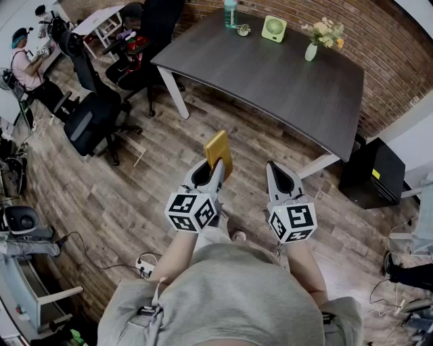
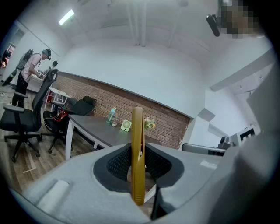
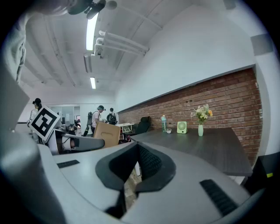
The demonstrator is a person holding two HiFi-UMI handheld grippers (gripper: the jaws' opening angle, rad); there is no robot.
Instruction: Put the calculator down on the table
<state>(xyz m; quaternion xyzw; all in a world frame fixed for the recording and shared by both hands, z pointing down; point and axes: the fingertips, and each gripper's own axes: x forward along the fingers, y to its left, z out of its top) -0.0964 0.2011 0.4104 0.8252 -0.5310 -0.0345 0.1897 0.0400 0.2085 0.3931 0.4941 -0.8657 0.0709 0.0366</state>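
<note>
A flat yellow calculator (image 1: pixel 219 152) stands on edge, sticking up out of my left gripper (image 1: pixel 214 170), which is shut on its lower part. In the left gripper view the calculator (image 2: pixel 138 144) shows edge-on, with a black pad pressed against each side. My right gripper (image 1: pixel 276 173) hangs beside the left, shut and with nothing in it. In the right gripper view, the right gripper (image 3: pixel 131 173) has its pads together, and the calculator (image 3: pixel 107 133) is a tan slab at the left. The dark grey table (image 1: pixel 270 81) lies ahead, well beyond both grippers, which are over the wooden floor.
On the table's far edge stand a bottle (image 1: pixel 231 12), a small green fan (image 1: pixel 274 28) and a vase of flowers (image 1: pixel 312 47). Black office chairs (image 1: pixel 95 115) stand at the left, a black cabinet (image 1: pixel 372 176) at the right. A person (image 1: pixel 24 64) sits far left.
</note>
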